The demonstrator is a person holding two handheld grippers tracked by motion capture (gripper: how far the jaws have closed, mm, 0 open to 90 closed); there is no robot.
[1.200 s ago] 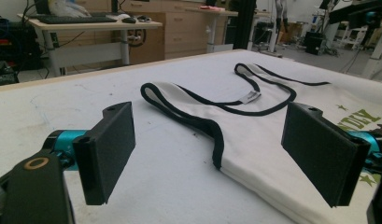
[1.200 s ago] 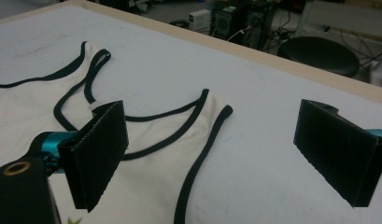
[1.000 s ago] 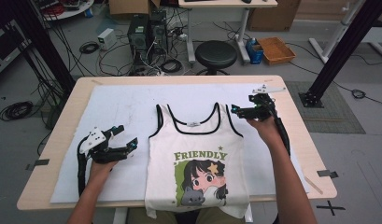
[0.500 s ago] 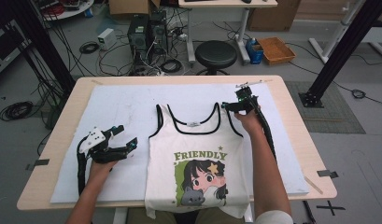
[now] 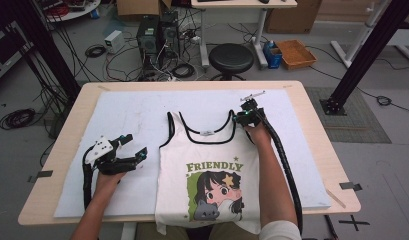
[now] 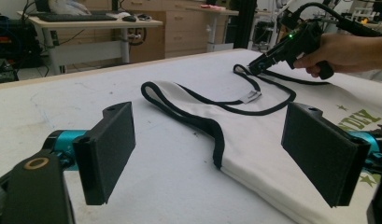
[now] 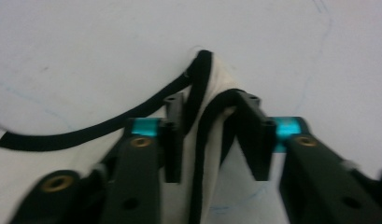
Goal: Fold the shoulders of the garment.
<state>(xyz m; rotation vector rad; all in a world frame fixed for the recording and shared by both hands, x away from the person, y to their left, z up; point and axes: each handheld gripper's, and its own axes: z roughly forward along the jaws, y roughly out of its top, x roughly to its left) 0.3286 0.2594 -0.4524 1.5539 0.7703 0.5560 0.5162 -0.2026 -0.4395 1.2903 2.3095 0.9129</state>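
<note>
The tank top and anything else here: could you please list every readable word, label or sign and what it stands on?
"FRIENDLY": green letters on the tank top, above its cartoon print.
"DLY": the same word's end, in the left gripper view.
Neck label: too small to read.

I'm working over a light wooden table (image 5: 312, 145) with rounded corners, its bare rim showing on every side. A pale sheet (image 5: 142, 115) covers most of the top (faintly smudged near its middle). At the centre, running down toward 6 o'clock, a white tank top (image 5: 207, 155) with black trim lies flat on the sheet, printed with "FRIENDLY" and a cartoon girl; its hem hangs over the near table edge. The strap at 1 o'clock is bunched up off the sheet, while the strap at 11 o'clock lies flat.
</note>
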